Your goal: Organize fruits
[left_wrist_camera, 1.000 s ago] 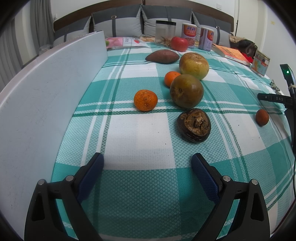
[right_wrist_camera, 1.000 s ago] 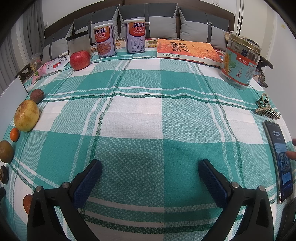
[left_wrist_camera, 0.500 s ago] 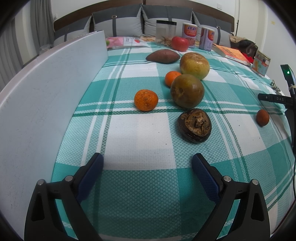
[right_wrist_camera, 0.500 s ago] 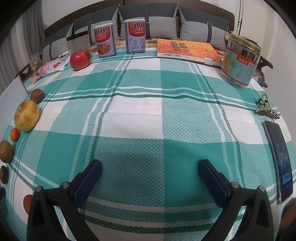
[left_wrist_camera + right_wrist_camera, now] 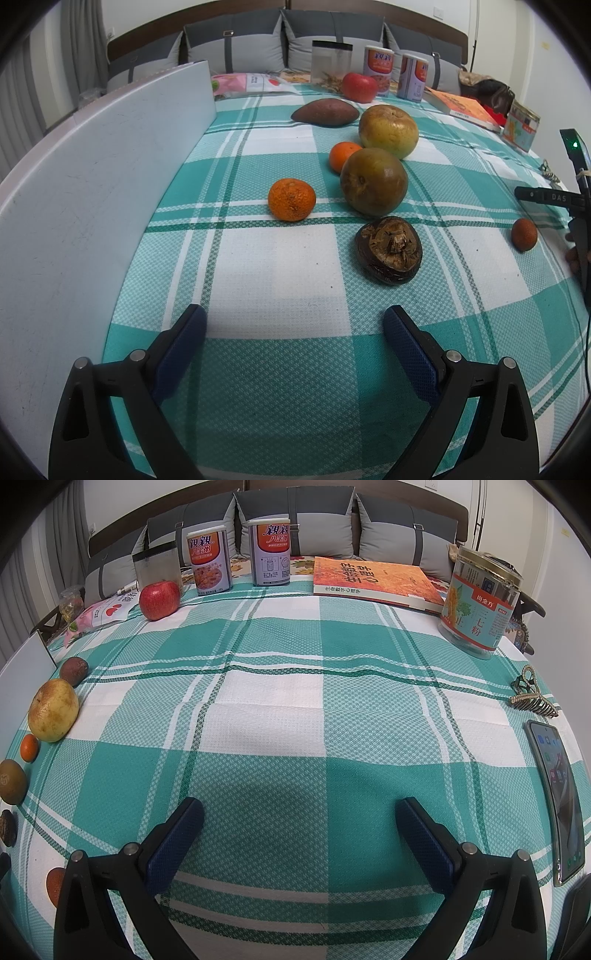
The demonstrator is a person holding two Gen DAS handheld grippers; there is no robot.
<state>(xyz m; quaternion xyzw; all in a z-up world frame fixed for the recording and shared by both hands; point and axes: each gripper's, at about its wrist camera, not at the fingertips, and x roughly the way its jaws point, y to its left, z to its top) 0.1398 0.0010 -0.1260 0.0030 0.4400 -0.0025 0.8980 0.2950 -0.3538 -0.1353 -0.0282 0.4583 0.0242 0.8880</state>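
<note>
In the left wrist view, fruits lie on a teal checked cloth: an orange mandarin (image 5: 291, 199), a brown-green round fruit (image 5: 373, 181), a dark dried fruit (image 5: 388, 249), a smaller mandarin (image 5: 343, 156), a yellow-green pear-like fruit (image 5: 388, 130), a brown oval fruit (image 5: 325, 112), a red apple (image 5: 359, 87) and a small reddish fruit (image 5: 523, 234). My left gripper (image 5: 295, 345) is open and empty, short of the dried fruit. My right gripper (image 5: 299, 830) is open over bare cloth; the red apple (image 5: 159, 600) and yellow fruit (image 5: 54, 709) sit far left.
A white board (image 5: 92, 192) stands along the left of the cloth. At the back are two cans (image 5: 210, 565), a clear container (image 5: 157, 566), an orange book (image 5: 373, 579) and a tin (image 5: 480, 602). A hair clip (image 5: 532, 698) and phone (image 5: 557, 797) lie at right.
Both grippers have stayed almost still. A fingertip at the phone's edge in the right wrist view a second ago is gone, and the phone's screen looks different.
</note>
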